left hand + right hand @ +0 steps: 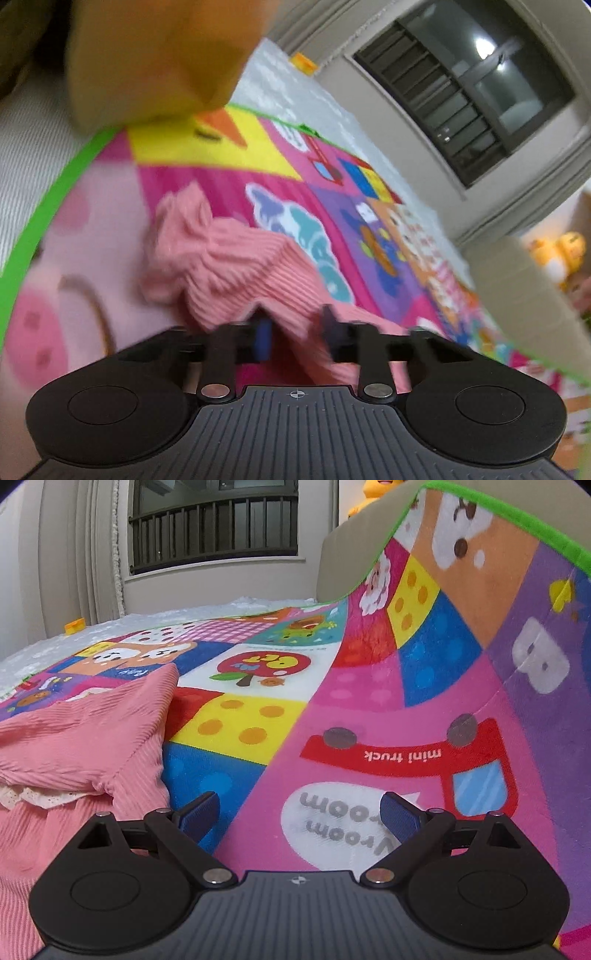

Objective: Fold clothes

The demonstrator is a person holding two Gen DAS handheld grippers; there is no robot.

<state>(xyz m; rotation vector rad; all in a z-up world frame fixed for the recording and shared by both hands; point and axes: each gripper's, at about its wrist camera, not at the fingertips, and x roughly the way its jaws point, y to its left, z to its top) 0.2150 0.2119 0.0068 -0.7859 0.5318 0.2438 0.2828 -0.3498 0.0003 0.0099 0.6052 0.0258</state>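
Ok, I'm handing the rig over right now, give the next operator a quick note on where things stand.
Left gripper: shut on the pink ribbed garment, a fold of it pinched between the fingers and bunched ahead.
Right gripper: open, holding nothing, over the colourful play mat, just right of the garment.
Garment lies rumpled on the mat; a white lace trim shows at a seam.
Done: left grasp only; no neat fold visible.
Left: probably take the near edge with the right gripper, spread, then fold.
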